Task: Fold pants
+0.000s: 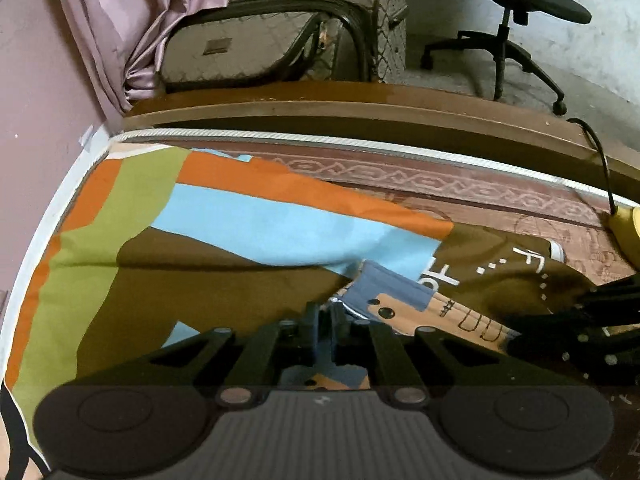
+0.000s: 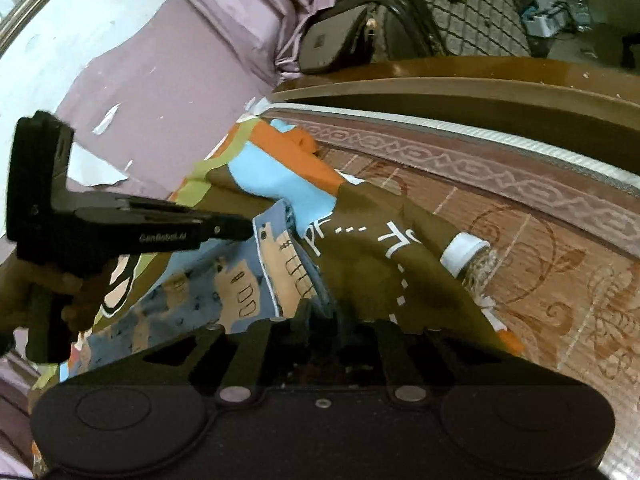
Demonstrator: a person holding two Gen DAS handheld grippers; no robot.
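The soft cotton pants [image 1: 248, 240], printed in brown, sky-blue, orange and olive blocks, lie crumpled across centre frame on the rust-coloured patterned mattress [image 1: 460, 184]. The left gripper [image 1: 325, 316], matte black plastic, is clamped on a blue-and-tan printed fold at lower centre. The right gripper [image 2: 324, 316] pinches brown fabric with white dotted stitching; a white cuff [image 2: 466, 254] sits centre right. Upper frame: the quilted grey suitcase [image 1: 248, 44], the lilac satin curtain [image 1: 120, 20], the black swivel chair [image 1: 520, 4].

Black tool [image 1: 324, 320], silver screws
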